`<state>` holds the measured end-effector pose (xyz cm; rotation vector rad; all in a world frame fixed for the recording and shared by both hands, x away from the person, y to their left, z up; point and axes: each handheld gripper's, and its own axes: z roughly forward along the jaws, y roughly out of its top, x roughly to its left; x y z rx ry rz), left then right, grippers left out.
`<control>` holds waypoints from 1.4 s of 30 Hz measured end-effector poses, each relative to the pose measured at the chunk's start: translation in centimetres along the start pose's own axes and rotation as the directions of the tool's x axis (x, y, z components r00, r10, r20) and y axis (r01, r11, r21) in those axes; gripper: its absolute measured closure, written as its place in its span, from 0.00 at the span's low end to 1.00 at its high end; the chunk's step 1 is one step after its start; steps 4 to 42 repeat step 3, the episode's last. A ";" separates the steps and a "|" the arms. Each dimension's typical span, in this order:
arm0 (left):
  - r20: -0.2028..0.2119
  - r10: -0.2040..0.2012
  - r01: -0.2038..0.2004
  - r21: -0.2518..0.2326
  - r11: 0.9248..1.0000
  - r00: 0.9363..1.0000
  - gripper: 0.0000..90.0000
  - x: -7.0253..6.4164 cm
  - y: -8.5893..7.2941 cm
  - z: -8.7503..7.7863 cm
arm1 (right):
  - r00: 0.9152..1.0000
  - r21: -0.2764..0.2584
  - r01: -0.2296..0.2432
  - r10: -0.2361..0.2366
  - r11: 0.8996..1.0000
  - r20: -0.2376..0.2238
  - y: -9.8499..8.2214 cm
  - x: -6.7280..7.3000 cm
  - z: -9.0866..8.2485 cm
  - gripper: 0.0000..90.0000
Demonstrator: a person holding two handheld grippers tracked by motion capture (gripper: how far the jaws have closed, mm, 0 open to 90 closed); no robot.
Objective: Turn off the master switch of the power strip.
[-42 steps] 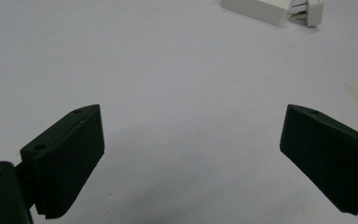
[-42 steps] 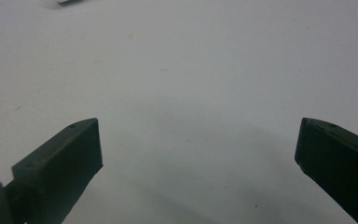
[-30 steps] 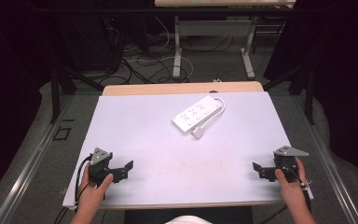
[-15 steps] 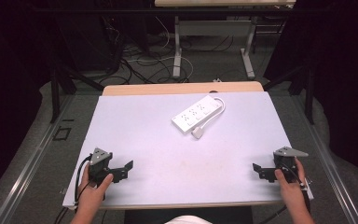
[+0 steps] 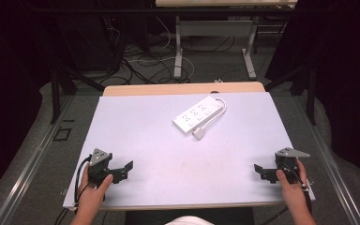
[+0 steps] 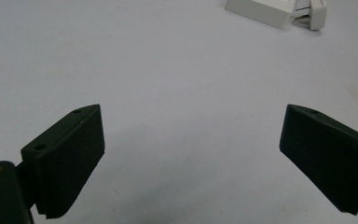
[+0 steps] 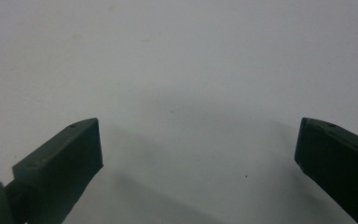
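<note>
High view: my left claw (image 5: 122,171) and right claw (image 5: 262,171) sit near the worktop's (image 5: 168,140) front corners, both spread wide and holding nothing. A white power strip (image 5: 199,114) lies well apart, toward the far edge.

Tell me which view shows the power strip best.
The high view: the whole white power strip lies on the table's far half, cord and plug included. The left gripper view catches just one end at its top edge; the right gripper view shows bare table.
</note>
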<state>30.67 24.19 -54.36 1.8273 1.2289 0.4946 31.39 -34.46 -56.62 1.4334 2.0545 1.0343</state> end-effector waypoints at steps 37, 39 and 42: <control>0.000 0.002 -0.002 0.001 1.000 1.000 0.07 0.0 0.0 0.0 | 1.000 0.004 0.002 -0.002 1.000 0.000 0.0 0.0 0.1 0.00; 0.000 0.002 -0.002 0.001 1.000 1.000 0.07 0.0 0.0 0.0 | 1.000 0.004 0.002 -0.002 1.000 0.000 0.0 0.0 0.1 0.00; 0.000 0.002 -0.002 0.001 1.000 1.000 0.07 0.0 0.0 0.0 | 1.000 0.004 0.002 -0.002 1.000 0.000 0.0 0.0 0.1 0.00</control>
